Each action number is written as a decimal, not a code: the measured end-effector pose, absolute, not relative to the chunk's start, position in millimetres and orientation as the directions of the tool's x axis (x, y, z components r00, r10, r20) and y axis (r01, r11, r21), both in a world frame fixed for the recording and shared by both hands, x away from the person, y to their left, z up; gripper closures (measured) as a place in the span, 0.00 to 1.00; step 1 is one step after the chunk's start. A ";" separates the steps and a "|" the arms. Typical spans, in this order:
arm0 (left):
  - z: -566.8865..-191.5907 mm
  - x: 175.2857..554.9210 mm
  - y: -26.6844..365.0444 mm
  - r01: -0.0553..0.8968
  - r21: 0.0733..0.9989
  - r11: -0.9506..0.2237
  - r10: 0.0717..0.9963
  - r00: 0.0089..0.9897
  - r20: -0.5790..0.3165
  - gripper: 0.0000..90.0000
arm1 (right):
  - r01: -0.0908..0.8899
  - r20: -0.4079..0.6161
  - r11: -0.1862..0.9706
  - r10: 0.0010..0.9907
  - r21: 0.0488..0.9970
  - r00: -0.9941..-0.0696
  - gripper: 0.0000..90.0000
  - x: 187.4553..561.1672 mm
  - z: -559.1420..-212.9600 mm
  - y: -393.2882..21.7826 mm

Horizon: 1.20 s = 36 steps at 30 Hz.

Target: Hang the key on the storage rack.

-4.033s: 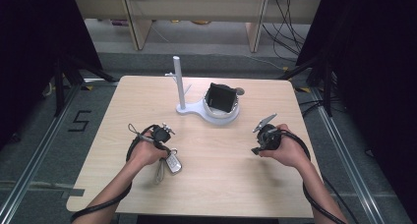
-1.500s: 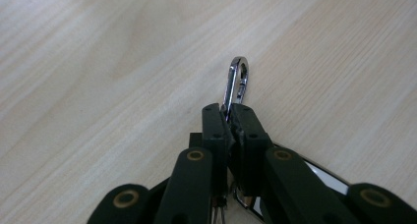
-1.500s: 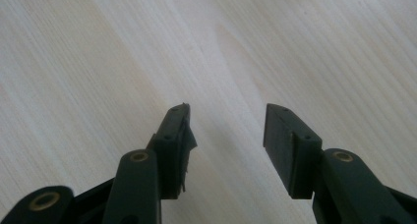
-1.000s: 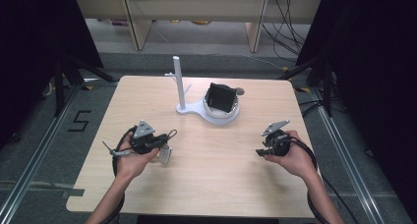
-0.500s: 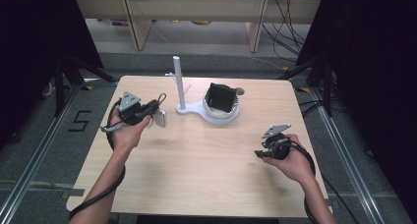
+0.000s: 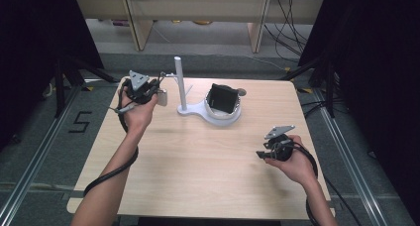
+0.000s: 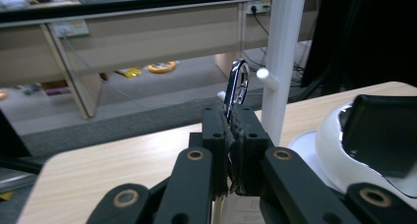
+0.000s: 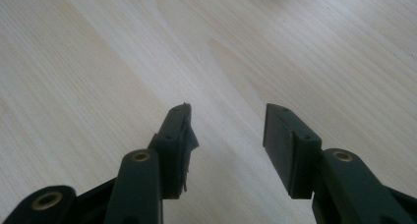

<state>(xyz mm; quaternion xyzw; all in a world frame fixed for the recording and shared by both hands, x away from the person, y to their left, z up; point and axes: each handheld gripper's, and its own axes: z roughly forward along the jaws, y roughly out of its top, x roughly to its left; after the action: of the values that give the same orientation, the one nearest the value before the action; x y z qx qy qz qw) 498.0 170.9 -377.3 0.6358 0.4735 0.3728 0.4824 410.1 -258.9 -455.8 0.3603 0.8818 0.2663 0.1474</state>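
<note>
My left gripper (image 6: 154, 91) (image 7: 231, 120) is raised above the table's far left, shut on a silver key ring (image 7: 236, 85) that sticks up between its jaws. A pale tag (image 6: 161, 97) hangs from the ring. Just right of it stands a white post (image 6: 179, 82) (image 7: 282, 57) with a small side peg (image 7: 264, 74); the ring is close to the peg, apart from it. My right gripper (image 6: 262, 154) (image 8: 226, 122) hovers low over the table's near right, open, with bare wood between its jaws.
The post rises from a white base whose round dish (image 6: 233, 117) (image 7: 332, 145) holds a tilted black box (image 6: 221, 98) (image 7: 386, 128). Light wooden table (image 6: 198, 166); shelving and cables behind its far edge; dark frames on both sides.
My left hand has lifted and carried the key ring away from me, from the table's left middle up to the post. The right hand has stayed still.
</note>
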 end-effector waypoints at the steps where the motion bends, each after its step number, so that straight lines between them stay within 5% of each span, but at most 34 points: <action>1: -376.7 498.6 168.5 0.237 0.967 -0.098 0.963 0.268 0.032 0.94 | 0.557 -0.069 0.596 0.716 0.578 -0.695 0.61 410.0 -455.9 -258.7; 17: -377.4 496.5 147.1 0.184 0.963 -0.196 0.962 0.227 0.152 0.94 | 0.551 -0.076 0.605 0.710 0.575 -0.700 0.61 410.7 -451.7 -261.0; 29: -374.1 477.5 169.0 0.168 0.983 -0.071 0.946 0.325 0.013 0.94 | 0.559 -0.080 0.604 0.717 0.568 -0.692 0.61 409.6 -452.6 -264.1; 36: -382.3 496.9 173.7 0.238 0.971 0.038 0.921 0.369 -0.126 0.94 | 0.559 -0.079 0.605 0.715 0.568 -0.694 0.61 407.6 -447.9 -263.3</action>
<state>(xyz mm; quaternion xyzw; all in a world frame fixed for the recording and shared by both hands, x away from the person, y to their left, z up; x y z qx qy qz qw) 496.9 173.7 -382.3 0.6197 0.4672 0.3114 0.5483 407.6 -263.3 -447.9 0.3608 0.8829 0.2599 0.1508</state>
